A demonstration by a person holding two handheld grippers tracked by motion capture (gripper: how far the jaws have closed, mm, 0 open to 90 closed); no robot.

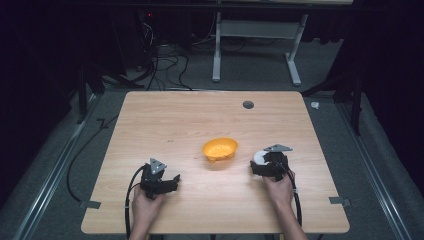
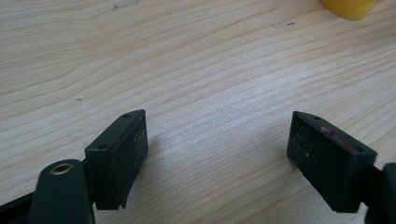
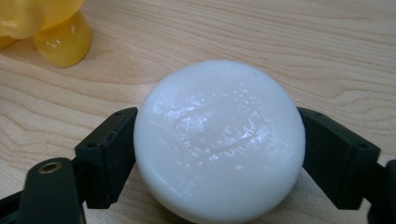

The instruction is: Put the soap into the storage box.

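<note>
A round white soap bar (image 3: 219, 140) sits between the jaws of my right gripper (image 3: 219, 154), which press on its two sides; in the high view the soap bar (image 1: 260, 157) shows at the tip of the right gripper (image 1: 264, 162), low over the table. A yellow bowl (image 1: 220, 149) stands at mid-table, left of that gripper, and its foot shows as the yellow bowl (image 3: 51, 28) at the top left of the right gripper view. My left gripper (image 2: 217, 140) is open over bare wood, seen near the front left as the left gripper (image 1: 172, 181).
The wooden table (image 1: 175, 120) has a dark round grommet (image 1: 248, 104) near its far edge. Grey tape tabs (image 1: 90, 204) mark the front corners. Cables and a desk frame (image 1: 255, 45) lie on the floor beyond the table.
</note>
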